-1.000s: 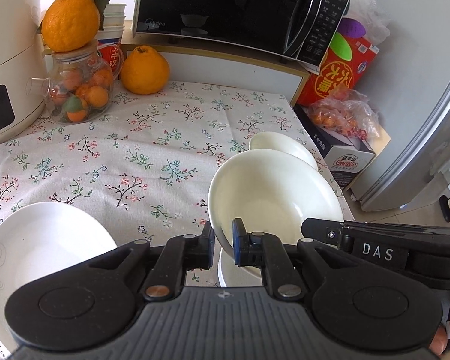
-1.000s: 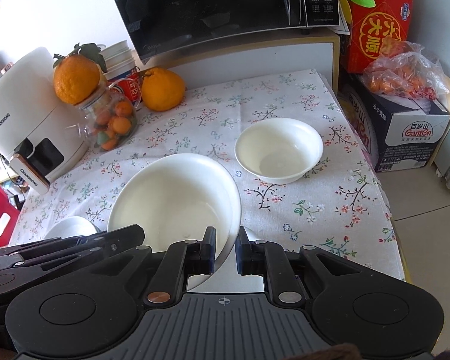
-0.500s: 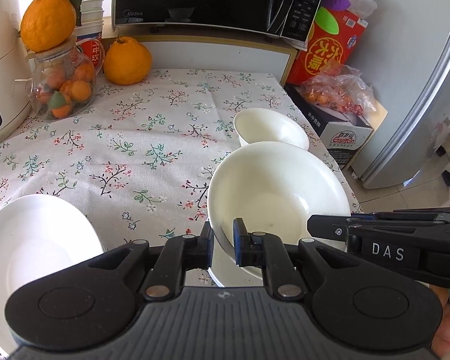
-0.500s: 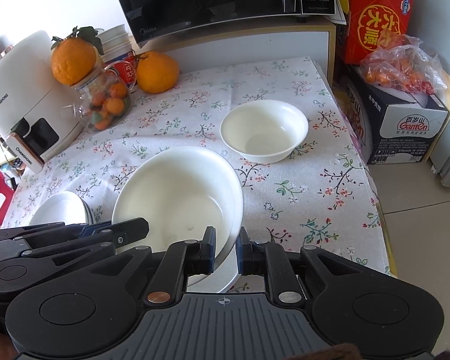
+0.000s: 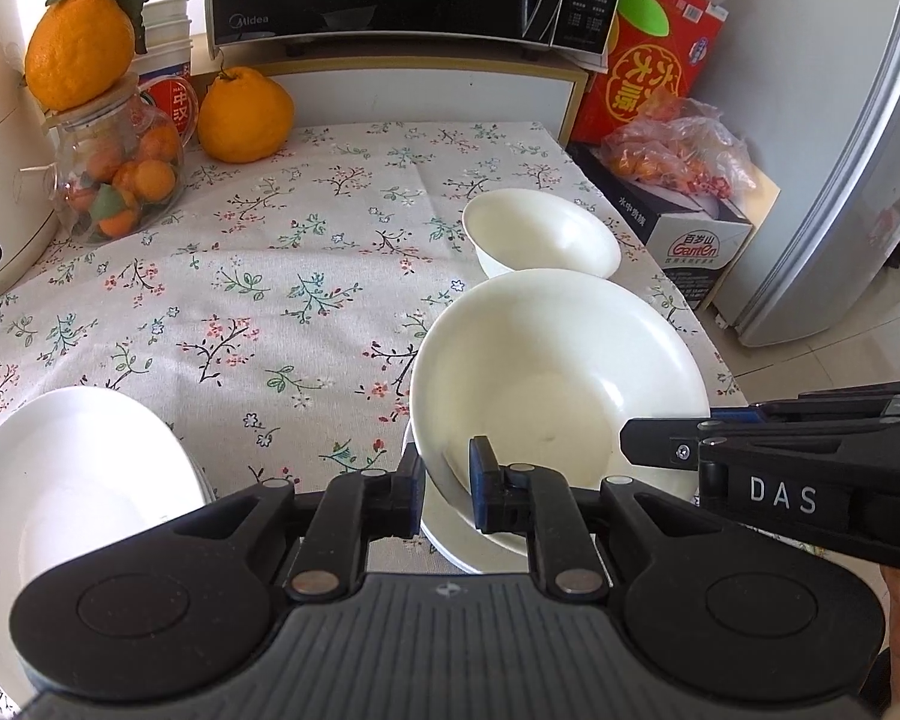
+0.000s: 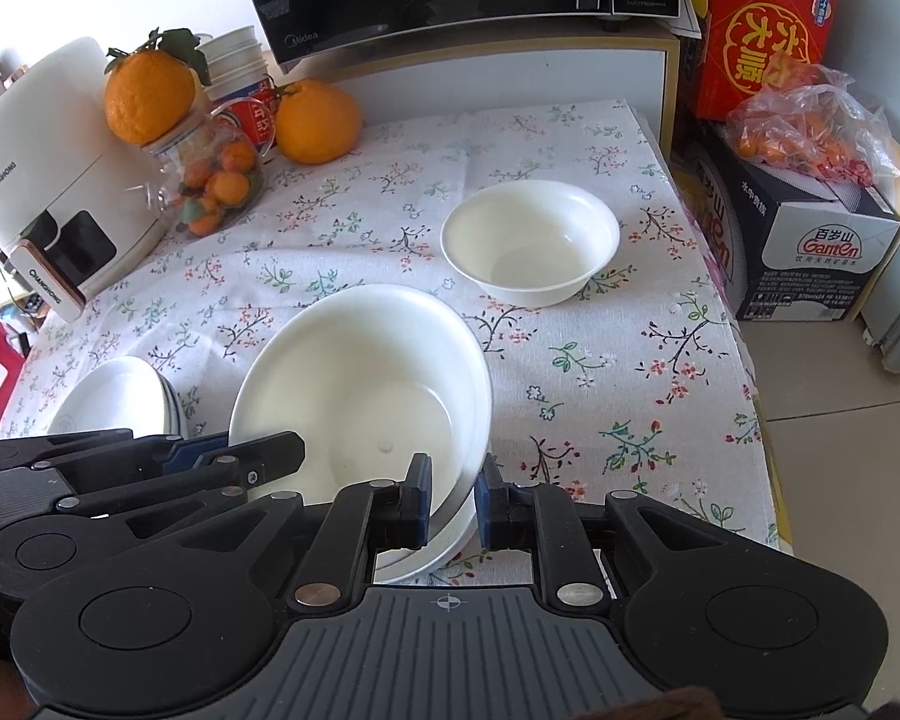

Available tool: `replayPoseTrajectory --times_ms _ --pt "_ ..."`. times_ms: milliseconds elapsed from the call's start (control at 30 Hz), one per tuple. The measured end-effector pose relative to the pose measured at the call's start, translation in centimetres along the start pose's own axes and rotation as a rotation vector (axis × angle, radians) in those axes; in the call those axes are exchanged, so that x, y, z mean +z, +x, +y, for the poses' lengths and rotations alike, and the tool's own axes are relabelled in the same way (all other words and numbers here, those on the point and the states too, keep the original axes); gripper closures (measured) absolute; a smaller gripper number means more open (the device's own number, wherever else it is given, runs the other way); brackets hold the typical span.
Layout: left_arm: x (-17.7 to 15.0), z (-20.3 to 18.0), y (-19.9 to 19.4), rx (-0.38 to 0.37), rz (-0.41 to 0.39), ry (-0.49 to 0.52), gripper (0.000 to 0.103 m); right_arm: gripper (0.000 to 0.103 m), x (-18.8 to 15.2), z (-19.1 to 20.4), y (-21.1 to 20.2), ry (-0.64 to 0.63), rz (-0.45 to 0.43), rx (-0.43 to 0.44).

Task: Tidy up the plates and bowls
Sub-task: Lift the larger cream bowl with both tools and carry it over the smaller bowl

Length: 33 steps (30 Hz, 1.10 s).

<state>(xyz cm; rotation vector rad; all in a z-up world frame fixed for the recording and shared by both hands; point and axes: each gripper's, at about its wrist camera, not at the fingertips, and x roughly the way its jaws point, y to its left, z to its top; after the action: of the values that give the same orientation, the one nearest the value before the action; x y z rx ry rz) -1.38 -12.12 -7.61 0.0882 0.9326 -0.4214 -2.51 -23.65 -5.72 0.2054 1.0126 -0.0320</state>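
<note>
The left gripper [image 5: 447, 492] and right gripper [image 6: 453, 501] are both pinching the rim of the big white bowl [image 6: 360, 390], tilting it over a plate [image 6: 444, 546] on the flowery tablecloth [image 6: 570, 360]. A small bowl [image 6: 531, 240] is sitting behind.

Bright soft daylight, sharp focus, fisheye-bent edges.

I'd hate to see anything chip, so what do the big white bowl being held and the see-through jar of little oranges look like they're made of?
Big white bowl: likely glazed ceramic or porcelain, perhaps melamine; its smooth, opaque surface carries a soft sheen.

Jar: looks like clear glass, though clear plastic is possible; the fruit shows through its wall and bright glints sit on it.
</note>
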Motion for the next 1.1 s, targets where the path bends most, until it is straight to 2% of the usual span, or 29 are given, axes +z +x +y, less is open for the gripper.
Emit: replayPoseTrajectory --times_ms 433,600,933,1100 --pt "-0.2 -0.2 0.8 0.007 0.035 0.035 0.086 0.086 -0.1 0.1 0.8 -0.007 0.031 -0.015" --pt "-0.2 -0.2 1.1 -0.002 0.049 0.039 0.082 0.086 -0.1 0.1 1.1 -0.002 0.043 -0.02" --pt "0.1 0.4 0.8 -0.022 0.055 0.005 0.082 0.083 0.0 0.0 1.2 0.008 0.048 -0.012" --pt "0.2 0.6 0.5 -0.011 0.06 0.002 0.076 0.083 0.2 -0.1 0.9 0.008 0.039 -0.013"
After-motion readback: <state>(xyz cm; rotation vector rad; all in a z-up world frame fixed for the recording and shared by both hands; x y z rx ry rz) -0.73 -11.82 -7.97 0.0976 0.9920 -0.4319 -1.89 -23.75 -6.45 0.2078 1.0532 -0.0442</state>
